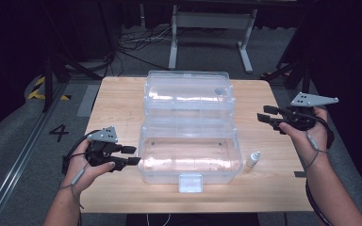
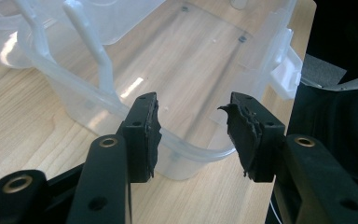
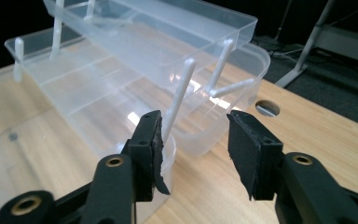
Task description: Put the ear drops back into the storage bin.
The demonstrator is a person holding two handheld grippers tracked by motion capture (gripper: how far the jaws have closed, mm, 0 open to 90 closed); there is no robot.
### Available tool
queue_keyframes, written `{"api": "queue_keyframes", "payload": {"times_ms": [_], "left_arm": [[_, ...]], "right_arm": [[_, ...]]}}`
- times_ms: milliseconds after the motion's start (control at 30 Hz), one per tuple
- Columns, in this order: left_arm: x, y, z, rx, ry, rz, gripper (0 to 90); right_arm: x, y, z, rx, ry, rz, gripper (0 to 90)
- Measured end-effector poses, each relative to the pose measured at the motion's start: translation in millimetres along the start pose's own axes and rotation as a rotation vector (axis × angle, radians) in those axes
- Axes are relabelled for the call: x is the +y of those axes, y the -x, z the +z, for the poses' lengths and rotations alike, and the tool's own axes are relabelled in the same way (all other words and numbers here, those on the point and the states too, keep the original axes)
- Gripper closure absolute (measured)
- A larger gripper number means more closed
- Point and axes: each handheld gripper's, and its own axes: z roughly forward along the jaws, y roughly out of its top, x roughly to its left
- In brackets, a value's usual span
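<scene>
Left gripper (image 1: 133, 156): you held it at lower left of the high view, jaws apart, nothing clamped, tips just beside the box's left end.
Right gripper (image 1: 267, 116): you held it at right of frame, jaws apart, empty.
Clear plastic box (image 1: 190, 157): sat centre frame on the wooden table (image 1: 118, 101), lid and tray swung open.
Small bottle (image 1: 252, 160): stood just right of the box.
</scene>
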Motion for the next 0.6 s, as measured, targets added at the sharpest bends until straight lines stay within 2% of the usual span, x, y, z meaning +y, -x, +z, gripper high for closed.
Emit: {"api": "queue_keyframes", "payload": {"times_ms": [133, 433, 600], "left_arm": [[-2.2, -2.2, -1.2, 0.005, -0.003, -0.019, 53.4], [-4.2, -4.2, -0.3, 0.003, -0.004, -0.021, 52.7], [-4.9, -5.3, -1.0, 0.008, -0.001, -0.026, 52.8]], "right_arm": [[-2.7, -0.8, -1.5, 0.017, -0.044, -0.021, 57.9], [-7.2, -3.6, -1.7, 0.061, -0.129, -0.051, 60.0], [-11.1, -6.4, 0.7, 0.088, -0.21, -0.09, 60.0]]}}
